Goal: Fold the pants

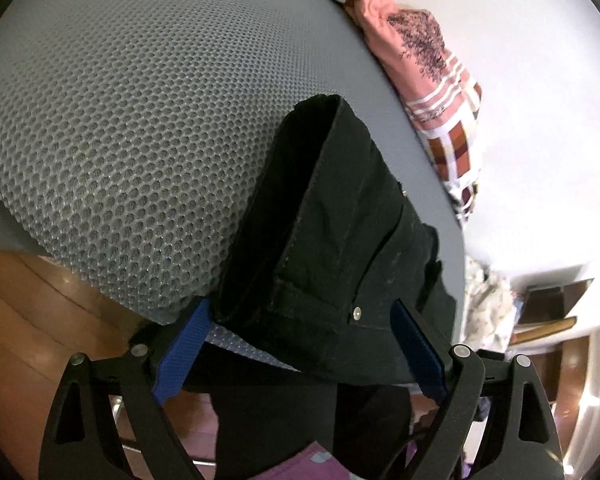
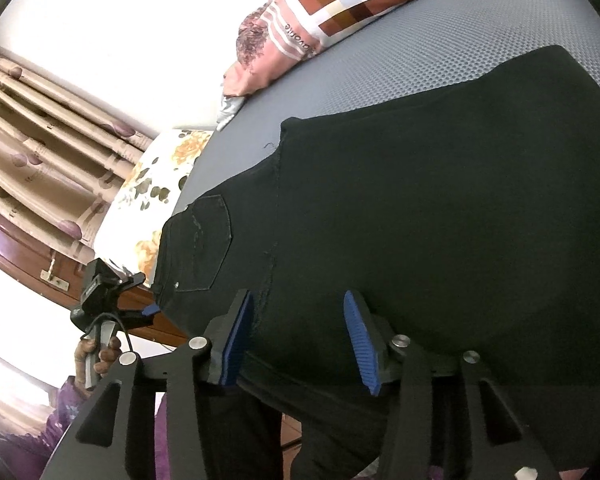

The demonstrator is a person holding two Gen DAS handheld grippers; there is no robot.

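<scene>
1. In the left wrist view, the left gripper point(image 1: 300, 344) stood wide open at the near edge of a grey mesh mattress point(image 1: 120, 120); the waistband end of the black pants point(image 1: 340, 232) lay between its blue pads point(image 1: 184, 352), which did not press on the cloth.
2. The pants lay folded on the mattress, running from that near edge up toward the far side, with a metal rivet point(image 1: 356, 312) showing near the right-hand pad.
3. Beyond them, a pink patterned cloth point(image 1: 416, 44) lay along the far edge of the mattress.
4. In the right wrist view, a hand point(image 2: 100, 356) at the lower left held the left gripper point(image 2: 148, 312) at the pants' waist corner, below a back pocket point(image 2: 204, 240).
5. A floral pillow point(image 2: 156, 184) lay beside that end.
6. The right gripper point(image 2: 300, 344) stood partly open over the black cloth, its pads point(image 2: 360, 344) not visibly clamping anything.
</scene>
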